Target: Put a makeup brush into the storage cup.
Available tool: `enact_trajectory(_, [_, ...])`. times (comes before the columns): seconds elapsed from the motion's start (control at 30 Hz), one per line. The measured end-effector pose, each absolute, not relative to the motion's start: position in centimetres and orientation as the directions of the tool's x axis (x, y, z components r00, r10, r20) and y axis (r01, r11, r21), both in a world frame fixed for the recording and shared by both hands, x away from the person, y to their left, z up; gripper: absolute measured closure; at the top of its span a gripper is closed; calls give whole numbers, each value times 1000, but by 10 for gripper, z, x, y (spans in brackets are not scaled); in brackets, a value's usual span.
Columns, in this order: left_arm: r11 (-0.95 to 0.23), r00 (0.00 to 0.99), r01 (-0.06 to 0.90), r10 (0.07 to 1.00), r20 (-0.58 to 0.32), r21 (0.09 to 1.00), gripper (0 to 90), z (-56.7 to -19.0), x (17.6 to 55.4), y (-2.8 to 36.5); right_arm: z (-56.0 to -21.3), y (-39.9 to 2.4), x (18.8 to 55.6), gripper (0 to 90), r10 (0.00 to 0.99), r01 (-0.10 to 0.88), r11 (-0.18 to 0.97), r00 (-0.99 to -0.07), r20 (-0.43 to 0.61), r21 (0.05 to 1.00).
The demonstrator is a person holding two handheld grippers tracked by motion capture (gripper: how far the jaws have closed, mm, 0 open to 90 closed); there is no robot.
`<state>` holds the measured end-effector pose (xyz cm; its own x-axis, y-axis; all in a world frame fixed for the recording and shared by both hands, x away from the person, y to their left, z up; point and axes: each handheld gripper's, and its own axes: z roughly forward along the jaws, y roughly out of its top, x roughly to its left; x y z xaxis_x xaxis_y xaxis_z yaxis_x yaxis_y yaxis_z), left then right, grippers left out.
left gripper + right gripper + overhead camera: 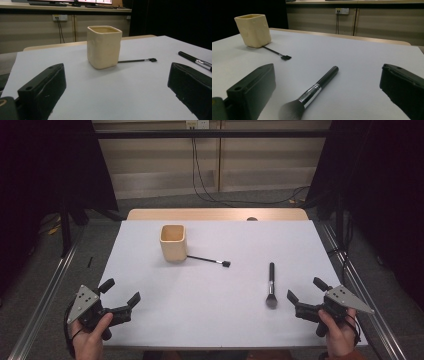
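At the table's (150, 320) near left corner, a hand (90, 342) is holding the left gripper (120, 291) just over the white surface, its jaws standing wide apart with nothing between them. In the left gripper view, that gripper (115, 87) is looking straight at the cup (104, 46), which is sitting well ahead of it.

Moving right, the cream, square-sided cup (173, 242) is standing upright on the far left half of the table. A thin black brush (209, 260) is lying flat just beside it, its handle end meeting the cup's base and its small head pointing right.

Farther right, the big brush (271, 285) is lying flat on the near right part, black handle pointing away, bristles toward the person. In the right gripper view it (312, 93) is lying just ahead of the gaping jaws.

At the right edge, the other hand (340, 335) is holding the right gripper (306, 289), also open and empty, close beside the big brush's bristles without touching them.
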<state>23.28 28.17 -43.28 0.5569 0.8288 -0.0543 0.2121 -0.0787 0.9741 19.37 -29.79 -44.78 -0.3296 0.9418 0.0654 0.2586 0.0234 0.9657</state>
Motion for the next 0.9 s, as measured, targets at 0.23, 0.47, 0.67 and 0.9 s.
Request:
enact_trajectory(0.23, [-74, 564, 219, 823, -64, 973, 20, -433, 235, 279, -448, -299, 194, 0, 941, 258, 23, -332, 67, 966])
enact_trajectory(0.47, [-84, 568, 220, 821, -58, 972, 20, -433, 233, 277, -448, -300, 193, 0, 940, 259, 22, -333, 68, 966])
enact_trajectory(0.67, [-72, 567, 229, 820, -72, 971, 17, -431, 235, 275, -448, -298, 192, 0, 939, 256, 31, -338, 60, 966])
enact_trajectory(0.9, [-121, 595, 215, 803, -32, 969, 19, -431, 244, 261, -448, -300, 190, 0, 943, 259, 25, -327, 63, 966])
